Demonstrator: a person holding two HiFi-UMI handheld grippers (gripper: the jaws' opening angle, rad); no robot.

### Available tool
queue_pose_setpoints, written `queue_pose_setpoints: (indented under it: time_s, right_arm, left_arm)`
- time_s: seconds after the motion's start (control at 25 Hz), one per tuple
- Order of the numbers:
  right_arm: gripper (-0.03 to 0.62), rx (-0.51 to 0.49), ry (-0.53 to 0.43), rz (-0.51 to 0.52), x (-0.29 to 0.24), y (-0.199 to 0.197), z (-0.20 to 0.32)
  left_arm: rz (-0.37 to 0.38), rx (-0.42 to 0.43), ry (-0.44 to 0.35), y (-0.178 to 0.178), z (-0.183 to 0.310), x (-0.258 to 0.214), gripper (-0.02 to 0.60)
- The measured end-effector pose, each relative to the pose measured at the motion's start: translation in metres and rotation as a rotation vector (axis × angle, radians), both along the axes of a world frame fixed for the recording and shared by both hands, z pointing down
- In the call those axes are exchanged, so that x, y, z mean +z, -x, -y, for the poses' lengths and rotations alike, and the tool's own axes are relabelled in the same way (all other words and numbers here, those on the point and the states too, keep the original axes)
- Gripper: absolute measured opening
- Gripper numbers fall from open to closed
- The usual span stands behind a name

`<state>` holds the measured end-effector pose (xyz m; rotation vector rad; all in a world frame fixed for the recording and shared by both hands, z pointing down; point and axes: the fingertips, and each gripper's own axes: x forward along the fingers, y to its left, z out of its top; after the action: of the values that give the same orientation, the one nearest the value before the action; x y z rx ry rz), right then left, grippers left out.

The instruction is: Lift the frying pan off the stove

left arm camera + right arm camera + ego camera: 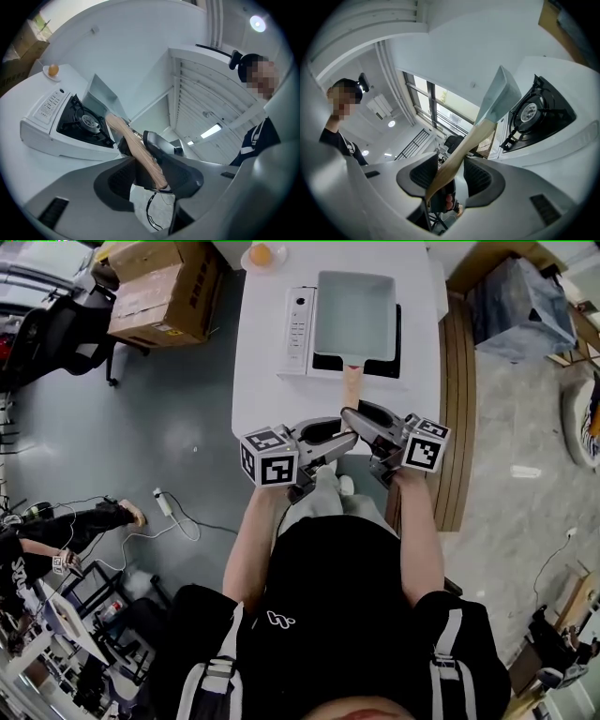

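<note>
A pale rectangular frying pan [354,315] hangs over the white portable gas stove [300,329], its wooden handle [352,385] pointing toward me. In the left gripper view the pan [101,93] is tilted up off the bare burner [86,121]. My left gripper [342,434] comes from the left and is shut on the end of the handle [136,145]. My right gripper [349,415] comes from the right and is shut on the same handle [459,157], just beyond the left one. In the right gripper view the pan [499,96] stands clear above the burner [529,112].
The stove stands on a white table [262,381]; a small plate with an orange [262,255] sits at its far edge. Cardboard boxes [159,287] lie on the floor at left. A wooden bench [457,399] runs along the table's right side. Cables trail at lower left.
</note>
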<state>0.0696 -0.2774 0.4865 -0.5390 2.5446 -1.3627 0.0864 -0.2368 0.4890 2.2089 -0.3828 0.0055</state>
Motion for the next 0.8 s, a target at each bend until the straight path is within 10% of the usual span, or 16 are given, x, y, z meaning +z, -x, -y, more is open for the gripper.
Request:
queue_pose_setpoints:
  time_s: [0.8]
  right_arm:
    - [0.184, 0.012, -0.048, -0.005, -0.031, -0.007, -0.016]
  left_arm:
    - [-0.005, 0.018, -0.049, -0.006, -0.016, -0.030, 0.187]
